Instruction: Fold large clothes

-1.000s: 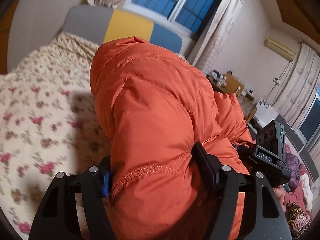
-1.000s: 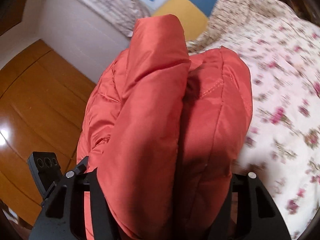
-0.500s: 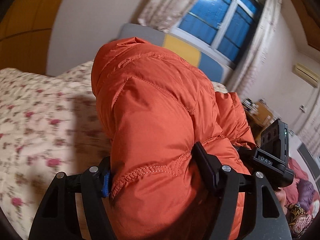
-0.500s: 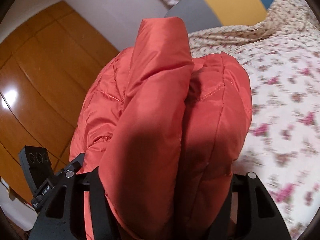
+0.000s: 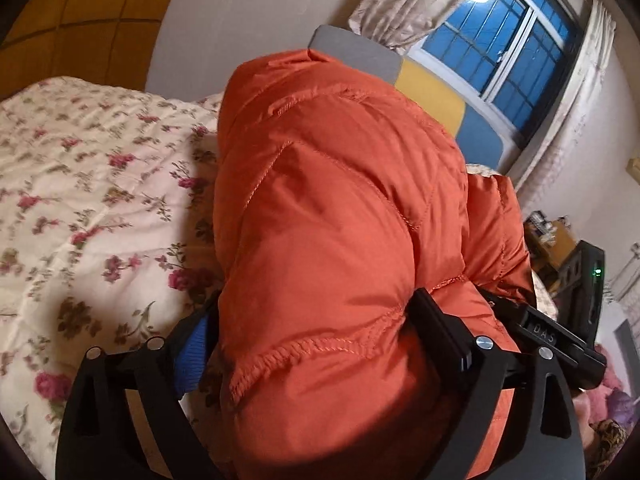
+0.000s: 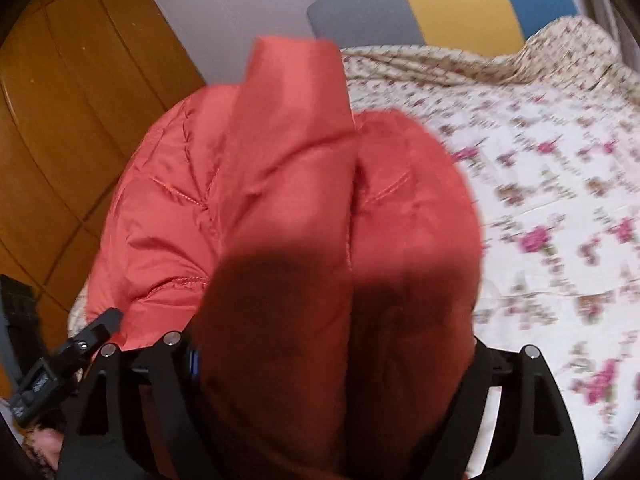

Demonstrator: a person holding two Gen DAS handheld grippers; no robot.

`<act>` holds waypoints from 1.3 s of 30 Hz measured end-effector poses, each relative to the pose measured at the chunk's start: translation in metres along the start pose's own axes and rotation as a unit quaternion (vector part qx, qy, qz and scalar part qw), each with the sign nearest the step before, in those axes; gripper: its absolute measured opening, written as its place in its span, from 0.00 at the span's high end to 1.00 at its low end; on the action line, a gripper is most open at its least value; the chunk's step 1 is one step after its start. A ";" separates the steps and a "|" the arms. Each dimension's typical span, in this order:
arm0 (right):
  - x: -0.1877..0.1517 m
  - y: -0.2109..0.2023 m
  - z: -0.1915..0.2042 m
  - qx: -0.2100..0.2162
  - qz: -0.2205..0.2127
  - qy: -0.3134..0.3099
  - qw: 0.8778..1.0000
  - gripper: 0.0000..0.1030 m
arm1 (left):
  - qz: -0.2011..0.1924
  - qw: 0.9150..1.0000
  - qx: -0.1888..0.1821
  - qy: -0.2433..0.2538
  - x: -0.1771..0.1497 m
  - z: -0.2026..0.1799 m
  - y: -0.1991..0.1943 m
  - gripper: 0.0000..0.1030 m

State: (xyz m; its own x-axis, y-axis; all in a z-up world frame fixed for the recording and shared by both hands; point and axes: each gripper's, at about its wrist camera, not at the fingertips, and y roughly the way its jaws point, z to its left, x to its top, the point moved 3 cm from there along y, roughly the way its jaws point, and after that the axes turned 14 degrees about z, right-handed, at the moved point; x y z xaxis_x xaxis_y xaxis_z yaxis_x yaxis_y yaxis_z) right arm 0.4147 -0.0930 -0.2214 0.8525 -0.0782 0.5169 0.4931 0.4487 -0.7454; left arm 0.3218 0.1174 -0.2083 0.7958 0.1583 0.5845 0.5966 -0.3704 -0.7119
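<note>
An orange quilted puffer jacket (image 5: 332,208) fills the middle of both views. My left gripper (image 5: 316,336) is shut on a thick bunch of it, held above the floral bedspread (image 5: 80,184). My right gripper (image 6: 336,360) is shut on another thick fold of the jacket (image 6: 304,184), also above the bedspread (image 6: 560,184). The jacket bulges forward past both sets of fingers and hides the fingertips. The right gripper shows at the right edge of the left wrist view (image 5: 560,340). The left gripper shows at the lower left of the right wrist view (image 6: 60,368).
A grey, yellow and blue headboard (image 5: 432,88) stands at the far end of the bed under a window (image 5: 500,36) with curtains. Wooden wardrobe panels (image 6: 60,120) line the wall on one side. A cluttered desk (image 5: 552,236) and other clothes (image 5: 616,404) lie beyond the bed's edge.
Both grippers have swung and tilted down toward the bed with the jacket still clamped. The bedspread now fills more of each view. The grip on the jacket has not changed.
</note>
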 end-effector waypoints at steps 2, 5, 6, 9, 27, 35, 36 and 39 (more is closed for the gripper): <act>-0.004 -0.016 -0.007 -0.018 -0.023 0.009 1.000 0.22 | -0.018 0.999 0.042 0.019 -0.003 -0.013 -0.014 0.11; -0.009 -0.026 -0.018 -0.039 -0.039 0.026 0.998 0.17 | -0.066 0.995 0.054 0.058 -0.016 -0.032 -0.036 0.06; -0.010 -0.025 -0.022 -0.052 -0.040 0.029 0.997 0.17 | -0.077 0.992 0.057 0.079 -0.023 -0.039 -0.039 0.06; -0.009 -0.015 -0.025 -0.089 -0.028 0.023 0.995 0.14 | -0.042 0.984 0.120 0.126 -0.033 -0.051 -0.014 0.05; -0.059 -0.104 0.047 -0.149 -0.055 -0.044 0.986 0.02 | -0.020 0.989 0.147 0.015 -0.052 -0.046 -0.059 0.03; -0.087 -0.144 0.072 -0.171 -0.073 -0.064 0.980 0.02 | -0.032 0.987 0.159 0.012 -0.073 -0.062 -0.099 0.03; -0.090 -0.148 0.074 -0.173 -0.075 -0.064 0.980 0.02 | -0.034 0.985 0.167 0.013 -0.075 -0.066 -0.103 0.03; -0.099 -0.160 0.079 -0.177 -0.080 -0.059 0.979 0.02 | -0.043 0.982 0.183 0.025 -0.085 -0.077 -0.115 0.03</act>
State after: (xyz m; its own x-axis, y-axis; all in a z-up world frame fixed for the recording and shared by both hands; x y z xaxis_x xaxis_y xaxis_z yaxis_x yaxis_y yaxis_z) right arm 0.2374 -0.0869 -0.1201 0.7436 -0.0086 0.6686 0.6659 0.1003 -0.7393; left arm 0.1779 0.0766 -0.1461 0.7397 0.1267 0.6609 0.6665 -0.0028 -0.7455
